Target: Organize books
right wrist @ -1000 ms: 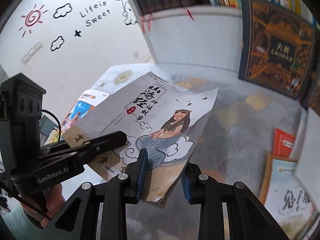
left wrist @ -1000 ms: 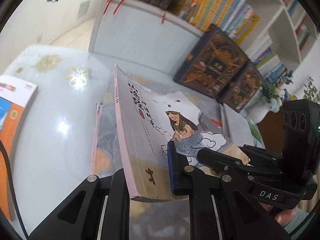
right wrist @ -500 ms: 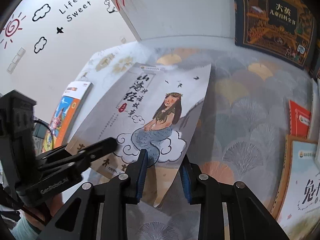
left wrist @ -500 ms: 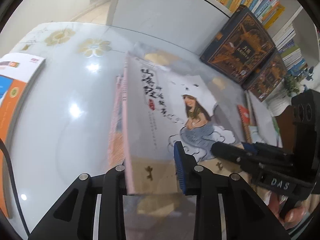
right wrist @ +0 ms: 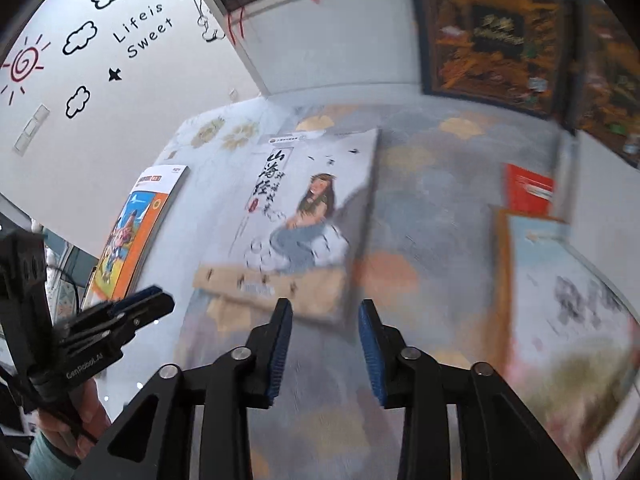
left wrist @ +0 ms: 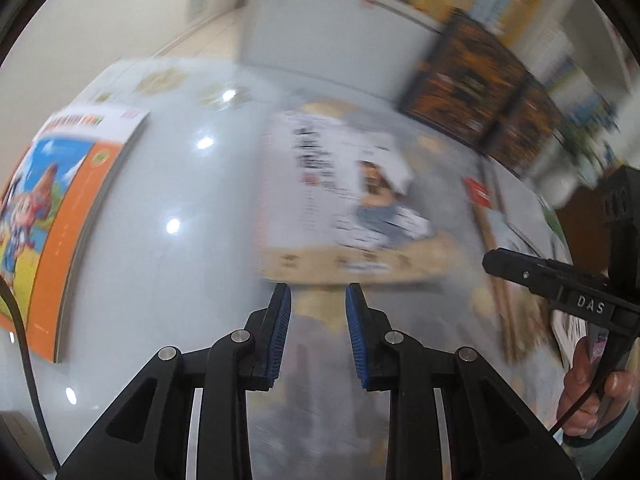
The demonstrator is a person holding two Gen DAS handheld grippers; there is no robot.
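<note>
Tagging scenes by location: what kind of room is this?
Probably a children's reading corner or small library. Packed bookshelves line the back, picture books like the mermaid-cover book lie on the table, and cartoon wall decals read "Life is Sweet".

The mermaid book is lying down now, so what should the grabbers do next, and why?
Probably reach for another loose book, maybe the orange book. The mermaid book lies flat on the table, free of both grippers: the left gripper is closing on nothing and the right gripper is opening, also empty.
</note>
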